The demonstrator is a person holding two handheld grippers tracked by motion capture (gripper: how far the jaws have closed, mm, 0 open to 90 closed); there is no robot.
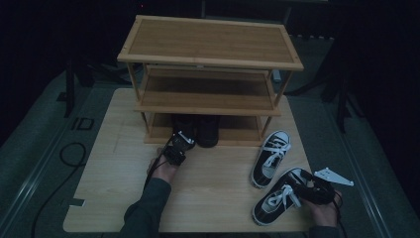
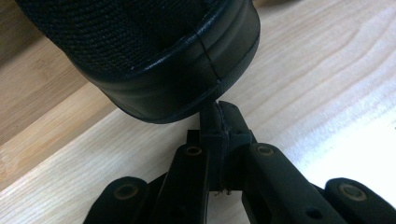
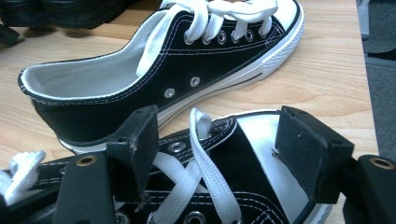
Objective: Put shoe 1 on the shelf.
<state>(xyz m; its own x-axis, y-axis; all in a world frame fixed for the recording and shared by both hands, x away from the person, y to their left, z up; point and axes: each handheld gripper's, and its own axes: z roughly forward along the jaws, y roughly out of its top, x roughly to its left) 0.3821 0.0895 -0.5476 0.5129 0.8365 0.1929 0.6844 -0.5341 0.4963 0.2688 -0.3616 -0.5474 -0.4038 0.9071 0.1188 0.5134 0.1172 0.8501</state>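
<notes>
Two black shoes sit on the bottom shelf of a wooden shoe rack (image 1: 210, 63). My left gripper (image 1: 183, 139) is shut and empty, and its tips (image 2: 219, 122) touch the heel of the left black shoe (image 2: 154, 60); the right black shoe (image 1: 208, 131) stands beside that one. At the right, two black-and-white sneakers lie on the table. My right gripper (image 3: 222, 149) is open and straddles the laces and opening of the near sneaker (image 1: 280, 196). Its pads are not pressing on the shoe. The far sneaker (image 3: 154, 70) lies just beyond it.
The rack has three shelves; its top shelf (image 1: 208, 42) and middle shelf (image 1: 208, 89) are bare. It stands at the back of a light wooden table (image 1: 213, 183). A black cable (image 1: 69, 158) loops on the grey floor to the left. The table's right edge is close behind the right hand.
</notes>
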